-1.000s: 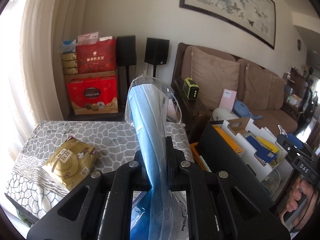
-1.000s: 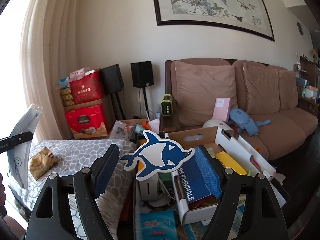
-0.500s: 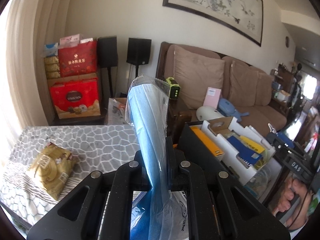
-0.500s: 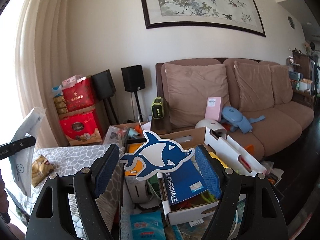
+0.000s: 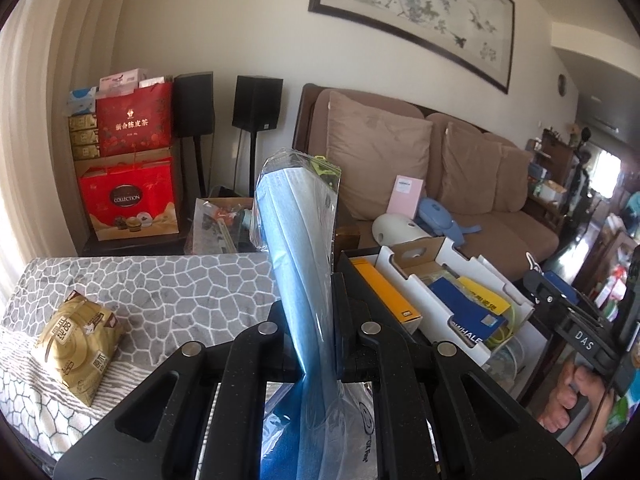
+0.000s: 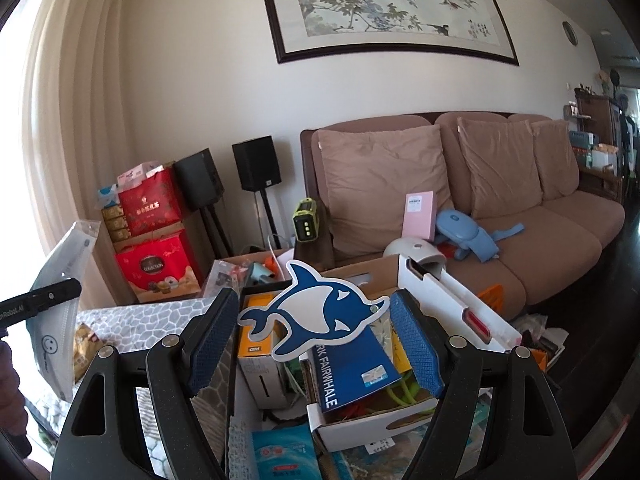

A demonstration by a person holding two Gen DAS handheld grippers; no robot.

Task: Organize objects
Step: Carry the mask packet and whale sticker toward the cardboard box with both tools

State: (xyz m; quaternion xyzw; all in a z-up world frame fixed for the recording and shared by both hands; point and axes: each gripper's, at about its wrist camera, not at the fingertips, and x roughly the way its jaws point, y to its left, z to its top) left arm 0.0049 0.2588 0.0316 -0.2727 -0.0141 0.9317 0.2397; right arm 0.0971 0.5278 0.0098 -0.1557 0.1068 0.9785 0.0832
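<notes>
My left gripper [image 5: 314, 312] is shut on a clear plastic bag of blue face masks [image 5: 298, 236], held upright above the grey-patterned table [image 5: 168, 284]. The same bag [image 6: 60, 292] shows at the left of the right wrist view. My right gripper [image 6: 316, 332] is wide, with a flat blue-and-white whale card [image 6: 316, 312] spanning between its pads, held above a white cardboard box [image 6: 452, 300]. The box also shows in the left wrist view [image 5: 444, 256] with a blue "FAIRWHALE" booklet [image 6: 352, 368] and yellow items inside.
A gold snack packet [image 5: 78, 332] lies on the table's left. A brown sofa [image 6: 480, 200] with cushions, a pink box and blue toy stands behind. Red gift boxes [image 5: 128, 184] and black speakers [image 5: 256, 102] stand at the wall. Clutter lies on the floor below the box.
Both grippers have drifted slightly, the views panning a little. The mask bag and whale card stay held as before.
</notes>
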